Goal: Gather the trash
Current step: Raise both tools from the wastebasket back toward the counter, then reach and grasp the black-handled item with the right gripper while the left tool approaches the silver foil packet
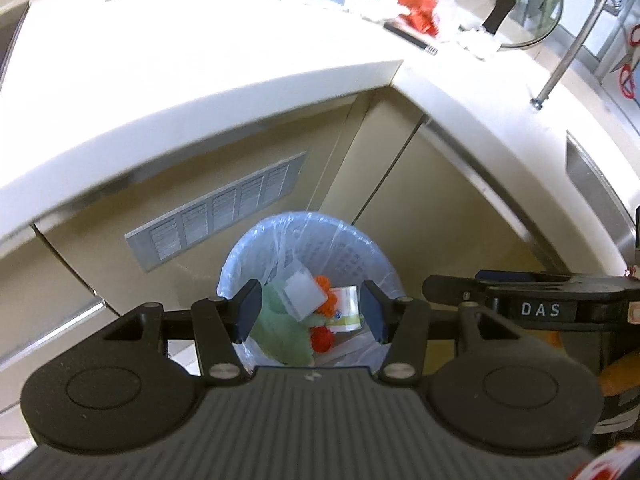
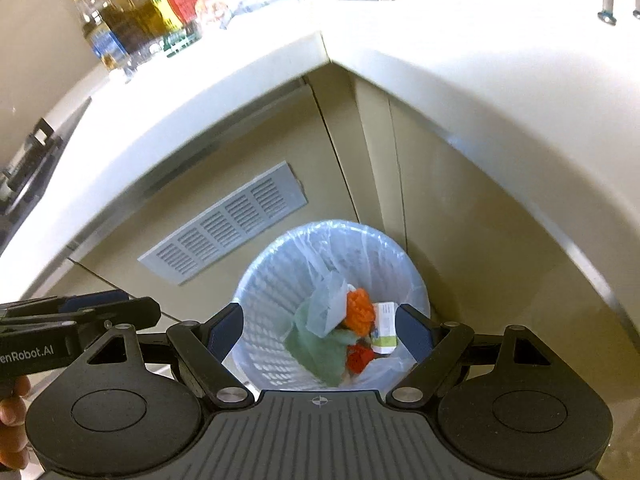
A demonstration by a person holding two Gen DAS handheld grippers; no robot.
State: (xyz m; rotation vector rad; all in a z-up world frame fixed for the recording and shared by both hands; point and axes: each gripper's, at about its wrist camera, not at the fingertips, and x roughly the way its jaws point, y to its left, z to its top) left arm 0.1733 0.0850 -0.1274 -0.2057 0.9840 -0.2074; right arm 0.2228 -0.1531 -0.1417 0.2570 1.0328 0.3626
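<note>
White L-shaped countertop wraps the corner. Below its edge, grey vent grille on beige cabinet panel. On the countertop: bottles far left, glass pot lid far right.

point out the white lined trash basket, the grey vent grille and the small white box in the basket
white lined trash basket (image 2: 280, 280) right wrist view, inner wall
grey vent grille (image 2: 224, 222) right wrist view, centre slats
small white box (image 2: 386, 326) right wrist view, top face

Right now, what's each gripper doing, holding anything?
Left gripper: open, holding nothing, above the bin.
Right gripper: open, holding nothing.
</note>
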